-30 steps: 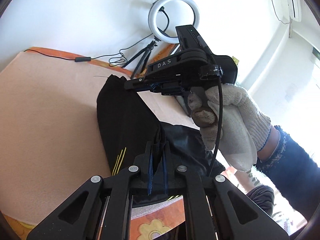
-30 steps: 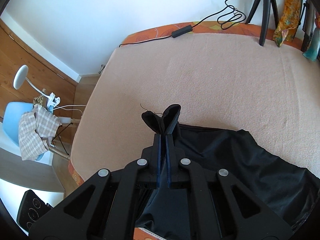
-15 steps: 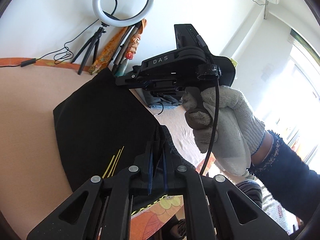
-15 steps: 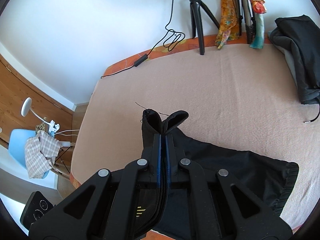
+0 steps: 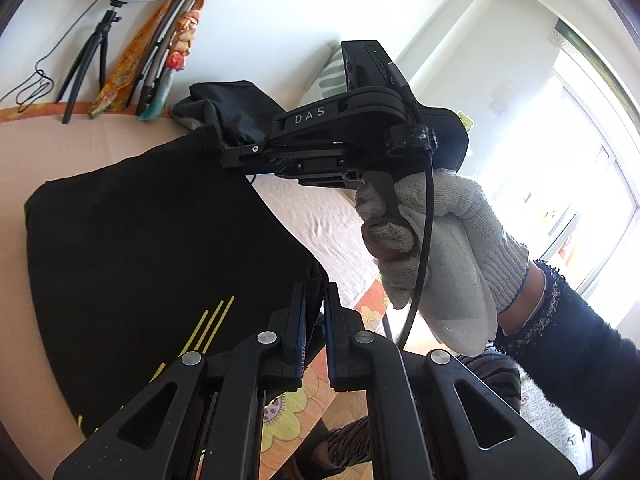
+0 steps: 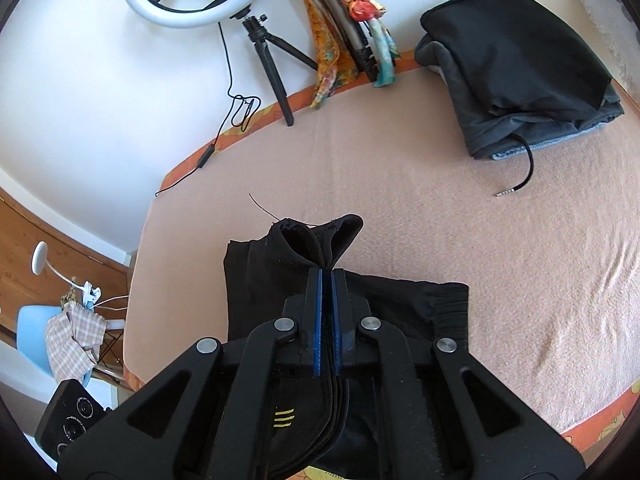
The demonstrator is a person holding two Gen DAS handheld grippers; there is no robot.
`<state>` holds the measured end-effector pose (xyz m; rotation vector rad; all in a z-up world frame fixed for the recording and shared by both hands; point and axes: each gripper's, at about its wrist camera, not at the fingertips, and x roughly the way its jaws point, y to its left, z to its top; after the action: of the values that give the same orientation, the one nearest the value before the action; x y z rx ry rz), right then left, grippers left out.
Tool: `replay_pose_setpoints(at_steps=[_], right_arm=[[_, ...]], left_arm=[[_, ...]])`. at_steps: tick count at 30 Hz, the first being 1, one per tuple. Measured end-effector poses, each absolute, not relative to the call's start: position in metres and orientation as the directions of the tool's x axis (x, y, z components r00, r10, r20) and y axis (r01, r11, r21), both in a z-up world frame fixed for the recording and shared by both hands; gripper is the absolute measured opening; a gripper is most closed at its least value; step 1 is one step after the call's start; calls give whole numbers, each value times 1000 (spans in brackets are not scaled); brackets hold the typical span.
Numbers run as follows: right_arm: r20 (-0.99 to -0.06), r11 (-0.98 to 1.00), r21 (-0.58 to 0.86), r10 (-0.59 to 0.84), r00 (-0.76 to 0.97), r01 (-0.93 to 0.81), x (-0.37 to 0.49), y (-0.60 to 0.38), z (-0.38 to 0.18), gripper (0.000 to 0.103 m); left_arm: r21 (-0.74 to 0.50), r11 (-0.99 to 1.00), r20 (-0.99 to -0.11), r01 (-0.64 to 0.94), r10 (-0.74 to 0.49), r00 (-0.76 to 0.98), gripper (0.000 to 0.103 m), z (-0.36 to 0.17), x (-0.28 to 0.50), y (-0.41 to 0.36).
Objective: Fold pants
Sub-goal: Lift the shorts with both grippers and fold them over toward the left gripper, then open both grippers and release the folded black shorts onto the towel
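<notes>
Black pants (image 5: pixel 144 240) with three yellow stripes are held up over the beige bed. My left gripper (image 5: pixel 314 292) is shut on one corner of the pants near the bed's front edge. My right gripper (image 6: pixel 328 276) is shut on another bunched edge of the pants (image 6: pixel 312 240), with folded layers hanging below it. In the left wrist view the right gripper (image 5: pixel 248 156), held by a gloved hand, pinches the fabric's far corner. The cloth is stretched flat between both grippers.
A stack of folded dark clothes (image 6: pixel 516 64) lies at the bed's far right corner, with a loose cord beside it. A ring light on a tripod (image 6: pixel 256 40) and colourful cloths (image 6: pixel 344 28) stand against the wall. The beige bed cover (image 6: pixel 440 200) spreads beyond the pants.
Both grippers have swung the pants rightward across the bed, toward the stack of folded clothes. The cloth now hangs flatter and more doubled between them. Both grips are unchanged.
</notes>
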<state>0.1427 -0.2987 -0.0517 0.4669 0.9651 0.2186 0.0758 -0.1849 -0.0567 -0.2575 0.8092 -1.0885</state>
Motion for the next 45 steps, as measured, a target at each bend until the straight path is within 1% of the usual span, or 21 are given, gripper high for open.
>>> replay_pose_setpoints(at_steps=[8,13,17,20,23,24,25,26,27,28,29,31,32,33,35,37,40,42,44,45], right_arm=[[-750,864,493,362,554,103,130,-341,-86,5],[-758,854,500,353,548,142,124,-358,-107,5],[-760,855,504,369,534,126,125,-363,-122,5],[-775,870,476,345,529,130,126,-365,-127,5],[-788,897,423,294,541,128,124,-367,-127,5],[-786,898,421,292,546,126,123,-368,-127,5],[-782,892,433,302,545,127,122,-370,-128,6],[-778,885,448,316,543,128,121,-372,-129,11],[-774,880,458,326,543,126,119,-372,-130,15],[-772,880,458,326,546,123,116,-372,-130,27],[-773,885,451,321,547,118,113,-369,-130,43],[-771,899,428,309,556,95,108,-364,-127,59],[-767,904,419,304,565,84,105,-361,-125,63],[-764,907,415,303,570,75,102,-359,-123,64],[-755,900,431,323,571,62,98,-357,-123,72],[-745,888,457,344,571,60,95,-357,-127,76],[-760,882,466,364,539,61,95,-355,-133,76],[-750,877,478,378,542,50,94,-354,-132,77],[-733,864,502,408,544,28,94,-354,-130,84],[-731,862,506,416,542,20,94,-354,-131,84]], left_arm=[[-523,421,-507,741,-852,127,6,-71,65,-230],[-491,412,-549,768,-831,94,6,-81,54,-245],[-489,400,-570,775,-819,63,6,-84,49,-245],[-474,411,-580,779,-811,75,7,-81,46,-235],[-492,435,-574,754,-813,95,7,-78,51,-215],[-507,442,-567,740,-818,100,9,-78,53,-207],[-518,450,-559,728,-822,110,19,-76,57,-199],[-516,463,-556,720,-821,130,26,-74,60,-191],[-507,482,-557,715,-816,155,39,-73,62,-184],[-500,500,-560,707,-809,177,47,-71,65,-176],[-499,516,-562,697,-804,193,49,-69,69,-169],[-490,555,-578,672,-784,227,60,-69,81,-157],[-486,580,-587,653,-771,248,62,-69,86,-148],[-493,599,-591,631,-763,262,63,-71,93,-140],[-529,635,-596,564,-750,286,64,-77,111,-120],[-575,663,-600,479,-740,304,65,-86,130,-102],[-642,669,-596,374,-743,306,65,-98,156,-86],[-653,676,-604,342,-737,304,65,-103,171,-85],[-634,688,-619,353,-725,303,65,-105,180,-88],[-629,689,-623,360,-724,297,65,-106,184,-89]])
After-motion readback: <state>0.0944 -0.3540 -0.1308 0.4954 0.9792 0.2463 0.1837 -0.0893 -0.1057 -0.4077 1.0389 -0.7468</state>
